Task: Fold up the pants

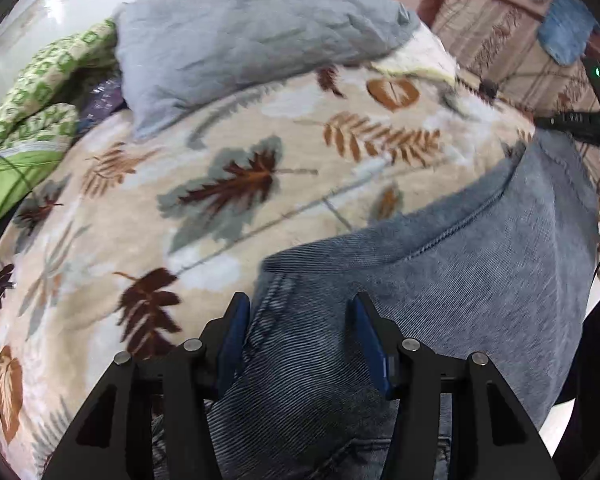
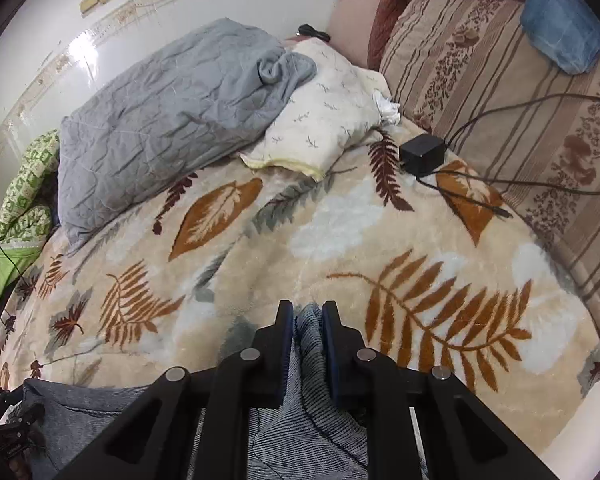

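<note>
We work over a bed's leaf-print blanket (image 2: 340,216), a gray pillow (image 2: 164,120) at ten o'clock beside the white wall (image 2: 40,40). Our right gripper (image 2: 307,316) clenches a fold of the gray pants (image 1: 440,280); our left gripper (image 1: 300,308) hangs released above them, at the blanket's five o'clock edge.

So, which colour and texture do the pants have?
The pants are blue-grey with fine ribbed lines, like corduroy. The left wrist view shows them best.
</note>
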Motion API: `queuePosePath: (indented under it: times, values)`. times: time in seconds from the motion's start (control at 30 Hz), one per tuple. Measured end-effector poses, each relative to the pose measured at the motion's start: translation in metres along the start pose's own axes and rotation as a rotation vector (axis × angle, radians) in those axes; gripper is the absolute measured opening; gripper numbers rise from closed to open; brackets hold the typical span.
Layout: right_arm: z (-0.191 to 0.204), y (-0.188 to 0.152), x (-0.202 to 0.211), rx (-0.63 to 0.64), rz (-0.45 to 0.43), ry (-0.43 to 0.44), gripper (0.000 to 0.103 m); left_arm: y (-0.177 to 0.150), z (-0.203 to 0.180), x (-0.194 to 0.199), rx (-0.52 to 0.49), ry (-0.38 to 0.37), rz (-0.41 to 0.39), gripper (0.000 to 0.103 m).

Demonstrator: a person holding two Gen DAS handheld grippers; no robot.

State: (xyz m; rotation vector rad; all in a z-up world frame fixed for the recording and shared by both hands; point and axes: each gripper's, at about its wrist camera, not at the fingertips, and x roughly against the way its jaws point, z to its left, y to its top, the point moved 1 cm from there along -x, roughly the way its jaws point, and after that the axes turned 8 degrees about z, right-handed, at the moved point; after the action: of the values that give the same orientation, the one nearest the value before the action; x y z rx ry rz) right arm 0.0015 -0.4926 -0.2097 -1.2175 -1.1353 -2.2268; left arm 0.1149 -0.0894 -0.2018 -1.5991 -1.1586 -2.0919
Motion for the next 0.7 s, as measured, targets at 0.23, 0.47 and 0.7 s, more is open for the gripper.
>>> queuePosePath:
  times: [0.23, 0.47, 0.7]
  values:
    - [-0.007, 0.000, -0.013, -0.021, 0.029, 0.001, 0.016, 0.003, 0.003, -0.009, 0.012, -0.079, 0.024, 0.020]
    - [0.000, 0.005, 0.002, -0.034, -0.067, 0.022, 0.016, 0.010, 0.015, 0.002, 0.030, -0.110, -0.013, 0.016]
    - [-0.011, 0.015, -0.002, -0.101, -0.086, 0.058, 0.015, 0.025, 0.046, -0.014, 0.150, -0.152, 0.014, 0.016]
